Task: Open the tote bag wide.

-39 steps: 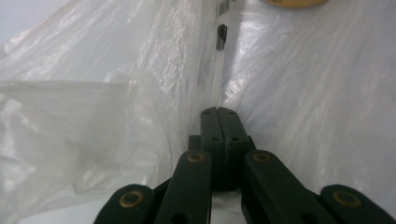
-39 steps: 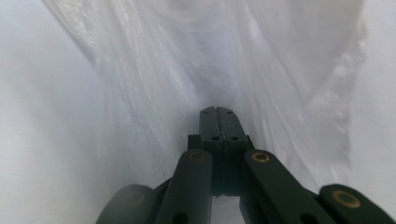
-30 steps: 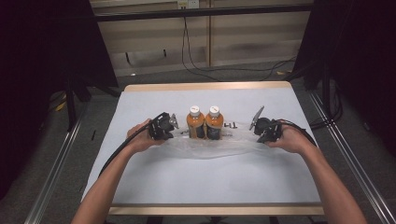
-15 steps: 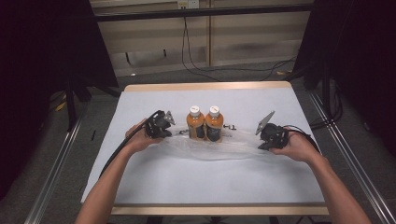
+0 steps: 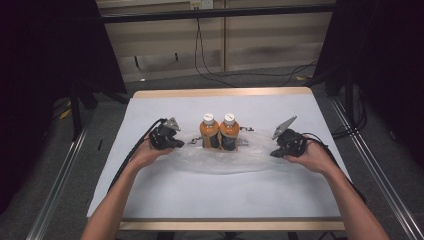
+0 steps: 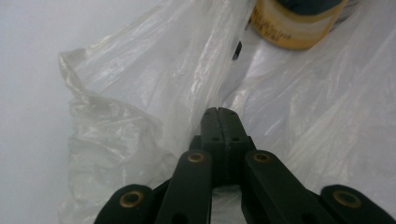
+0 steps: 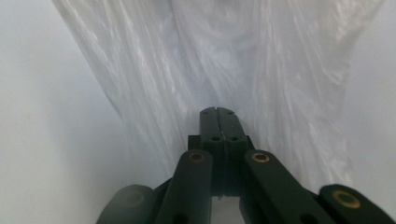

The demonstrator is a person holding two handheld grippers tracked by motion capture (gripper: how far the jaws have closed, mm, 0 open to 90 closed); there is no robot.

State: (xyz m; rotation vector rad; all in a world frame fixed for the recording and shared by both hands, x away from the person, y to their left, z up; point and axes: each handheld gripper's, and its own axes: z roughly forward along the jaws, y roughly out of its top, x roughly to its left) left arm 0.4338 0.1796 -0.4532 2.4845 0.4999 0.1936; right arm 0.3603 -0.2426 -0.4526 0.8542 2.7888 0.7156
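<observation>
Two bottles (image 5: 220, 132) of orange drink with white caps stood upright, side by side and touching, near the middle of a white table (image 5: 210, 195). Around and in front of them lay a clear plastic bag (image 5: 225, 160), crumpled and stretched flat across the tabletop from one hand to the other.

At the bag's left end a person's left hand (image 5: 145, 155) held the left gripper (image 5: 172, 142); in the left gripper view its black jaws were pressed together with a fold of the film (image 6: 154, 107) caught between their tips, and the base of one bottle (image 6: 294, 23) showed just beyond, in the upper right.

At the bag's right end the right hand (image 5: 312, 157) held the right gripper (image 5: 277, 150). In the right gripper view its jaws were likewise pressed together at the edge of the plastic (image 7: 233, 60), which fanned away from them in taut streaks; whether film sat between the tips could not be told for certain.

A black cable (image 5: 132, 155) trailed from the left gripper back along the forearm. Both forearms came in from the near edge of the table.
</observation>
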